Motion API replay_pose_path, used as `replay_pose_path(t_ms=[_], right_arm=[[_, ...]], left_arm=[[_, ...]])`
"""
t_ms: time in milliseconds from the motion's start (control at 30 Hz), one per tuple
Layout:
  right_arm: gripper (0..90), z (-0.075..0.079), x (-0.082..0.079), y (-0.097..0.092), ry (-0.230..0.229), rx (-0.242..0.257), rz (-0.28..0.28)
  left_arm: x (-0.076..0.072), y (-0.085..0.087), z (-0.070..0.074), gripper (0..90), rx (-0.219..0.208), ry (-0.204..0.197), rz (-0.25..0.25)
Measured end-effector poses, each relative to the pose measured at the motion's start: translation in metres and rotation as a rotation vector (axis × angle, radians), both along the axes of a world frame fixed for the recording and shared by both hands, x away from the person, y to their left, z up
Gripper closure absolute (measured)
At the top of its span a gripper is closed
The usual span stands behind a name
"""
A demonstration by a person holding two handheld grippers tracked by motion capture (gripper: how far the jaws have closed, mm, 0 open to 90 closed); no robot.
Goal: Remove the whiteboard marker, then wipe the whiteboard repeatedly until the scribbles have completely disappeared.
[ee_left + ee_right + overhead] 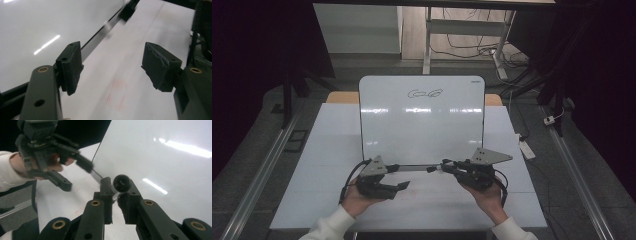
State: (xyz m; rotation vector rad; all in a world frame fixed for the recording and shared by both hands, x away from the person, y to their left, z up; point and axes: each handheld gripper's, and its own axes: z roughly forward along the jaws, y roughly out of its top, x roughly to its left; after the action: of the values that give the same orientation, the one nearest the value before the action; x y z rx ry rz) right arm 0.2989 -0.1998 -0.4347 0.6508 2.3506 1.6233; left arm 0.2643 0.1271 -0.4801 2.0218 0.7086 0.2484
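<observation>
While the right gripper [439, 167] has its fingers clamped together on a dark, round-ended pen [122, 183], which I take to be a marker although the end-on view is poor, the left gripper [401, 176] waits just beside it with its fingers wide apart and nothing between them. The marker sits at the near edge of the whiteboard [422, 125], which lies flat on the white tabletop [327, 150], with a small scribble [425, 93] near its far edge.

The step in hand looks like getting the marker ready for work on the board. To do it well, the right hand should keep its grip firm and steady, since the round barrel could roll or slip between flat pads. If the left gripper is to take the cap or steady the barrel, it should come in straight along the marker's axis, centre the fingers on it, and close squarely before pulling. The pull should run along the barrel, not sideways, so the marker is not levered out of the right fingers. The board's glossy surface may slide, so press lightly.
</observation>
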Motion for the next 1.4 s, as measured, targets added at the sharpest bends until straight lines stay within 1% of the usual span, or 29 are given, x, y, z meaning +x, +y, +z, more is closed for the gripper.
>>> replay_pose_path(t_ms=[33,133,200,300,333,367,467,567,667,767,800,833,867,900,967,1000,1033,1133,1167,1200,1267,1400], right_arm=[[79.8,0.001,0.001,-0.001,-0.005,0.005,-0.004],[79.8,0.004,0.004,-0.002,-0.020,0.026,-0.020],[79.8,0.006,0.007,-0.003,-0.039,0.039,-0.030],[79.8,0.011,0.009,-0.003,-0.074,0.067,-0.048],[79.8,0.011,0.009,-0.003,-0.074,0.067,-0.048],[79.8,0.015,0.010,-0.004,-0.109,0.083,-0.067],[79.7,0.022,0.012,-0.003,-0.181,0.095,-0.125],[79.7,0.027,0.017,0.004,-0.240,0.103,-0.175],[79.8,0.031,0.027,0.014,-0.290,0.101,-0.212],[79.8,0.039,0.039,0.024,-0.348,0.100,-0.256],[79.8,0.039,0.039,0.024,-0.348,0.100,-0.256],[79.8,0.046,0.051,0.028,-0.370,0.129,-0.285],[79.8,0.046,0.051,0.028,-0.370,0.129,-0.285],[79.8,0.052,0.061,0.031,-0.393,0.138,-0.324],[79.9,0.056,0.070,0.033,-0.409,0.139,-0.357],[79.9,0.056,0.070,0.033,-0.409,0.139,-0.357],[79.9,0.060,0.082,0.033,-0.409,0.158,-0.395],[79.9,0.062,0.091,0.031,-0.407,0.177,-0.423],[79.9,0.062,0.091,0.031,-0.407,0.177,-0.423],[79.9,0.064,0.096,0.031,-0.407,0.183,-0.431],[79.9,0.065,0.099,0.030,-0.414,0.183,-0.437],[79.9,0.065,0.103,0.029,-0.416,0.181,-0.455]], left_arm=[[-0.007,0.014,-0.005,32.7,0.004,0.018,0.040],[-0.016,0.034,-0.011,31.2,0.016,0.045,0.098],[-0.022,0.047,-0.015,29.7,0.026,0.055,0.139],[-0.030,0.065,-0.018,29.3,0.013,0.075,0.181],[-0.030,0.065,-0.018,29.3,0.013,0.075,0.181],[-0.034,0.073,-0.019,29.3,0.014,0.080,0.198],[-0.039,0.081,-0.022,28.0,0.026,0.080,0.211],[-0.046,0.091,-0.024,27.8,0.027,0.082,0.224],[-0.048,0.101,-0.029,27.8,0.024,0.089,0.247],[-0.046,0.108,-0.032,27.8,0.011,0.100,0.264],[-0.046,0.108,-0.032,27.8,0.011,0.100,0.264],[-0.044,0.110,-0.032,27.8,-0.002,0.099,0.271],[-0.044,0.110,-0.032,27.9,-0.002,0.099,0.271],[-0.043,0.111,-0.032,27.8,-0.002,0.096,0.272],[-0.043,0.110,-0.033,27.8,0.000,0.099,0.269],[-0.043,0.110,-0.033,27.8,0.000,0.099,0.269],[-0.043,0.109,-0.034,27.8,0.005,0.099,0.267],[-0.044,0.108,-0.035,27.8,0.014,0.096,0.264],[-0.045,0.108,-0.035,27.8,0.015,0.094,0.265],[-0.045,0.108,-0.034,27.7,0.015,0.091,0.268],[-0.047,0.110,-0.033,27.7,0.006,0.086,0.279],[-0.047,0.111,-0.032,27.6,0.003,0.078,0.284]])
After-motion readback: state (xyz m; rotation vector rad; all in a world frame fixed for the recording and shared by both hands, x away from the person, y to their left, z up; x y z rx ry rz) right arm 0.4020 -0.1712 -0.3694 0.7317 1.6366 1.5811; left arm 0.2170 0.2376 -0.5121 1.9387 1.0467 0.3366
